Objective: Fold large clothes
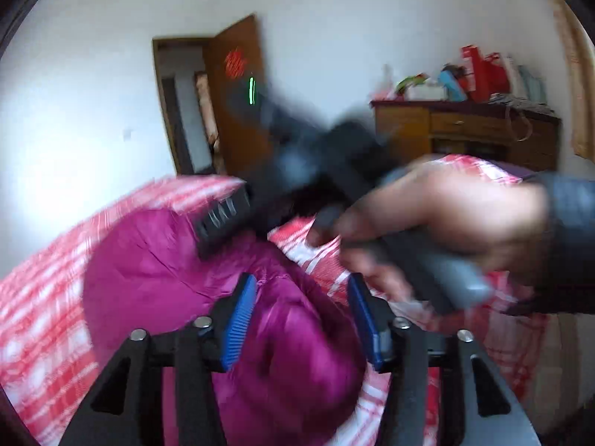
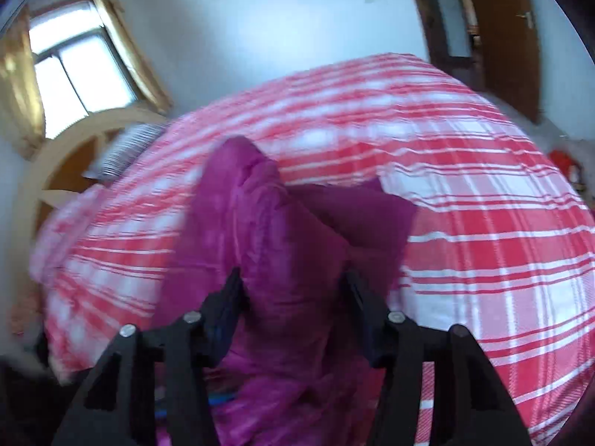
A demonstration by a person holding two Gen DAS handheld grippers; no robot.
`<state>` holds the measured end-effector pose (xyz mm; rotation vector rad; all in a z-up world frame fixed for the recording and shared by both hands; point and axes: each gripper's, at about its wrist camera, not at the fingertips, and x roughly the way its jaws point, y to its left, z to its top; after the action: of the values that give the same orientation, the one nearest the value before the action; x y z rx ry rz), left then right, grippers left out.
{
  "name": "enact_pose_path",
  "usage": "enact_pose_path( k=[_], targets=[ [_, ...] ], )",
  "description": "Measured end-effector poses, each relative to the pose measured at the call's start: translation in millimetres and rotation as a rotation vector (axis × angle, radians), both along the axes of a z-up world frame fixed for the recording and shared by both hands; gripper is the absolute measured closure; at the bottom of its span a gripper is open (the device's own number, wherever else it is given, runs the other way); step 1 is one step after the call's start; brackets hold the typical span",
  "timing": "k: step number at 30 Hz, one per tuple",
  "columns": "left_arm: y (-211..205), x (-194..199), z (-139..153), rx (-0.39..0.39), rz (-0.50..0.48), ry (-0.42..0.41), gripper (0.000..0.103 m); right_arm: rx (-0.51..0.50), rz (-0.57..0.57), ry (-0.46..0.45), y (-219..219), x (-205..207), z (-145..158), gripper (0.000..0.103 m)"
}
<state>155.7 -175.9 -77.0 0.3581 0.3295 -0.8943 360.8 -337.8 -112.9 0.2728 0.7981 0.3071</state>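
A: Where is the magenta garment?
B: Bunched on the red plaid bedspread (both views blurred).
A: And the fingers?
B: Left gripper and right gripper both spread, fabric bulging between, unclamped.

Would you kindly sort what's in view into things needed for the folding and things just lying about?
Part of the job:
magenta jacket
left claw
right claw
plaid bedspread, the work surface

Just lying about:
wooden dresser
red bags
striped pillow
door

Magenta coat bulges between tongs; checked bedspread rightward lies open.
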Motion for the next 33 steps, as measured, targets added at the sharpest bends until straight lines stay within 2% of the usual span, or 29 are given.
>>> enact_pose_path(
  k=[2, 5, 7, 8, 10, 11, 13, 16, 18, 20, 24, 27, 29, 31, 33],
  targets=[
    [23.3, -11.5, 8.2, -0.023, 0.010, -0.056, 0.025, -0.002, -0.040, 0.027, -6.8, 1.3, -9.5, 0.048],
    [55.5, 2.2, 6.1, -0.051, 0.089, -0.074, 0.021, -0.008, -0.080, 0.059, -22.8, -12.9, -14.5, 0.042],
    [69.8, 29.9, -5.0, -0.045, 0.193, -0.001, 0.021, -0.017, -0.097, 0.068, -35.8, -22.7, -11.4, 0.039],
    [79.3, 50.7, -12.6, -0.057, 0.236, 0.075, 0.021, -0.023, -0.103, 0.073, -36.9, -25.7, -8.5, 0.037],
    [85.5, 81.2, -31.2, -0.131, 0.250, 0.253, 0.021, -0.031, -0.139, 0.063, -35.6, -30.8, 8.6, 0.037],
    [92.5, 87.1, -39.0, -0.166, 0.260, 0.285, 0.018, -0.020, -0.156, 0.047, -34.6, -31.3, 19.8, 0.037],
    [88.4, 90.4, -46.3, -0.203, 0.279, 0.298, 0.014, 0.029, -0.166, -0.001, -26.8, -36.2, 47.5, 0.036],
    [72.1, 87.1, -43.3, -0.184, 0.284, 0.263, 0.013, 0.122, -0.158, -0.081, -3.7, -39.1, 80.3, 0.023],
    [64.0, 83.6, -39.2, -0.155, 0.280, 0.249, 0.013, 0.199, -0.143, -0.104, 14.9, -32.5, 85.7, 0.022],
    [70.2, 85.9, -32.5, -0.149, 0.288, 0.261, 0.013, 0.256, -0.119, -0.132, 29.9, -20.1, 80.3, 0.023],
    [97.7, 97.8, -12.3, -0.213, 0.380, 0.237, 0.013, 0.264, -0.205, -0.130, 22.4, 0.8, 50.1, 0.023],
    [102.0, 125.5, 1.1, -0.229, 0.450, 0.246, 0.013, 0.189, -0.279, -0.123, 6.0, 4.1, 30.6, 0.023],
    [89.1, 146.6, 11.3, -0.226, 0.483, 0.248, 0.013, 0.137, -0.309, -0.114, -1.1, 6.1, 20.1, 0.023],
    [70.9, 166.3, 14.3, -0.205, 0.491, 0.269, 0.013, 0.088, -0.328, -0.108, -4.9, 7.2, 10.4, 0.024],
    [49.6, 184.0, 8.1, -0.149, 0.522, 0.299, 0.013, 0.060, -0.348, -0.096, -9.3, 7.6, 1.8, 0.024]
  ],
)
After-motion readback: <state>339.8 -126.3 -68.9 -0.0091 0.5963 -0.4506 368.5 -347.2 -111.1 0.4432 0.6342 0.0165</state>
